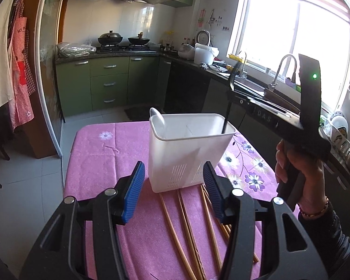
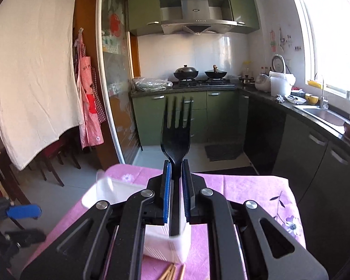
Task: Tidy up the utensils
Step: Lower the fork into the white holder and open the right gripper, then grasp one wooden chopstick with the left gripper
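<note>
Clamping a black fork (image 2: 176, 137) between its blue pads, the right gripper (image 2: 176, 200) holds the utensil upright: tines up, handle running straight down between the pads, its lower end just inside the white utensil holder (image 2: 100, 191). The fork's long axis is close to vertical and sits over the holder's right-hand end. From the left wrist view the handle shows as a thin dark line (image 1: 226, 119) crossing the holder's (image 1: 189, 154) far right rim, so the coming move looks like a plain release or a short push downward rather than any sideways travel. The right hand (image 1: 298, 170) grips its tool from above and to the right of the holder, wrist raised, tool pointing down and inward.

The left gripper (image 1: 172, 186) hangs with its jaws wide apart and nothing between them, low over the worktop (image 1: 98, 163) on the near side of the holder, its pads about level with the holder's base. Wooden chopsticks (image 1: 186, 228) lie loose on the pink floral cloth between and below its fingers, their long axes running from the holder back toward the camera. That makes the left gripper the nearer one to them. A pale spoon (image 1: 157, 116) stands in the holder's left end.
</note>
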Motion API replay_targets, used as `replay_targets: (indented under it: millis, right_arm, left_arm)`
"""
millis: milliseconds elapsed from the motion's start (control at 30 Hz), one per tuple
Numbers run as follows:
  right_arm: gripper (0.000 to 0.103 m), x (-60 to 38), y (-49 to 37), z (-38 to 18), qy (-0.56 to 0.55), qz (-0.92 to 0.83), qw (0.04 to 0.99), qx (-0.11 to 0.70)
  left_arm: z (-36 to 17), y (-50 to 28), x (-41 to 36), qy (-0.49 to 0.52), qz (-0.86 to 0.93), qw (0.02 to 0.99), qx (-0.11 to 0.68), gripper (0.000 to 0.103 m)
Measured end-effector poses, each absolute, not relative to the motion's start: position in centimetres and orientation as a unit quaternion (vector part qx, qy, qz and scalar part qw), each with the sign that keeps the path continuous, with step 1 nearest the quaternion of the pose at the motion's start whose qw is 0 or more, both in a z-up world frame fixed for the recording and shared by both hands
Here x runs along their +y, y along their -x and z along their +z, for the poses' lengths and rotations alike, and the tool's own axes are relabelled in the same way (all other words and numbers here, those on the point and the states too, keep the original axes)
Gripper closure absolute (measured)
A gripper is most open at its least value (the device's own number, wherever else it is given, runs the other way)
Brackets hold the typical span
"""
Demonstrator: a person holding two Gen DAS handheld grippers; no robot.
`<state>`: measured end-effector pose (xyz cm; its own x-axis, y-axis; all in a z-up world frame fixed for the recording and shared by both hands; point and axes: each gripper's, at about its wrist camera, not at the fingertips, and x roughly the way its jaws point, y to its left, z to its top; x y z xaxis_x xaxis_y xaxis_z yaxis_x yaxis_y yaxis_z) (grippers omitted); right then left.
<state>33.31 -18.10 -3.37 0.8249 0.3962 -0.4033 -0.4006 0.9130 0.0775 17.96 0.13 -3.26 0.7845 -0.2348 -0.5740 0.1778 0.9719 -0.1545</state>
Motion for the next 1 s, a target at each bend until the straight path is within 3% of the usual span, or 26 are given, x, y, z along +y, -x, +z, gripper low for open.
replay_targets:
  millis: [133,267,333,600,767,833,1000]
  right_arm:
    - [0.091,-18.3,-31.9,-4.3,0.016,0.212,0.953,0.215]
    - [0.068,-18.7,-31.2,-4.5,0.021,0.212,0.953,0.216]
    - [0.063,-18.9,-30.7,-4.2,0.024,0.213,0.953,0.214]
    - [0.063,-22.0,-27.4,-2.6,0.000,0.208,0.957,0.201]
    - [0.063,-24.3,-24.8,-4.8,0.009,0.203,0.947,0.250]
    - [0.063,-24.9,-24.1,-6.6,0.016,0.199,0.940,0.276]
    - [0.063,-25.9,-23.3,-11.6,0.024,0.193,0.920,0.341]
  left_arm:
    - [-3.5,-17.9,-0.4,0.040,-0.112,0.941,0.318,0.053]
    - [-3.9,-17.9,-0.7,0.036,-0.112,0.937,0.330,0.053]
    - [-4.1,-17.9,-0.8,0.035,-0.113,0.934,0.336,0.053]
    - [-6.5,-18.7,-1.4,0.023,-0.097,0.913,0.395,0.053]
    - [-10.8,-20.5,-1.5,0.023,-0.077,0.876,0.475,0.053]
    - [-12.2,-21.0,-1.8,0.016,-0.073,0.866,0.494,0.066]
    - [-15.7,-22.9,-2.7,-0.001,-0.052,0.842,0.538,0.077]
